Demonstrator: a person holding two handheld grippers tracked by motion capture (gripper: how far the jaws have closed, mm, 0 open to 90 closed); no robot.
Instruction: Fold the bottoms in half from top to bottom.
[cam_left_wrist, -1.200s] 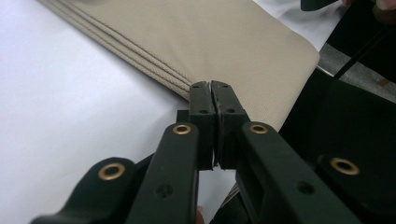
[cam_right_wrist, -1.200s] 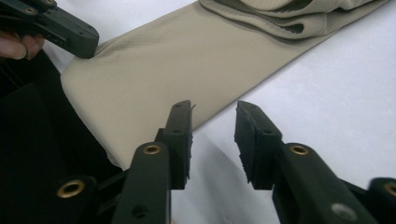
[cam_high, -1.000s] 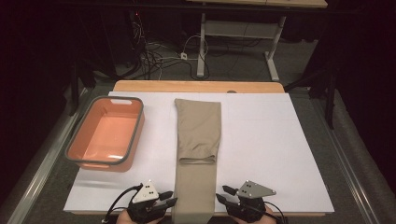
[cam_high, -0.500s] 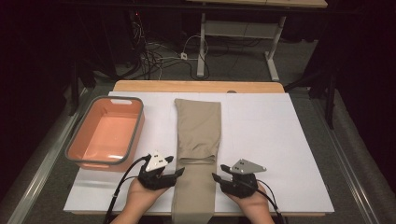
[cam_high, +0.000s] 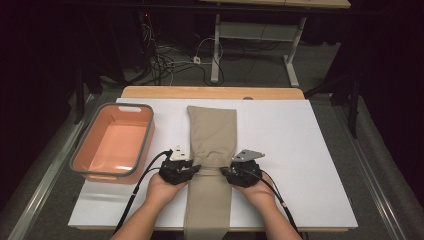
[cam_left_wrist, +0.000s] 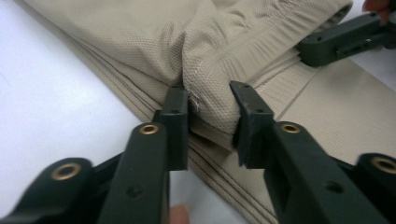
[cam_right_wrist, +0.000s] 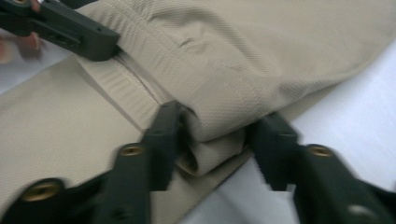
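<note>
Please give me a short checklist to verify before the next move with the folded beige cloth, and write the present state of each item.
1. Left hand-held gripper has cloth between its jaws: ok; the jaws have just been closing on a bunched fold.
2. Right hand-held gripper has cloth between its jaws: ok; the jaws have just been closing there too.
3. Both grips firm enough to lift: cannot tell.
4. Grippers at matching points on opposite long edges, in the high view: ok.
5. Near end of the cloth fully on the white board: not ok; it hangs over the near edge.
6. Orange tub apart from the cloth: ok.
</note>
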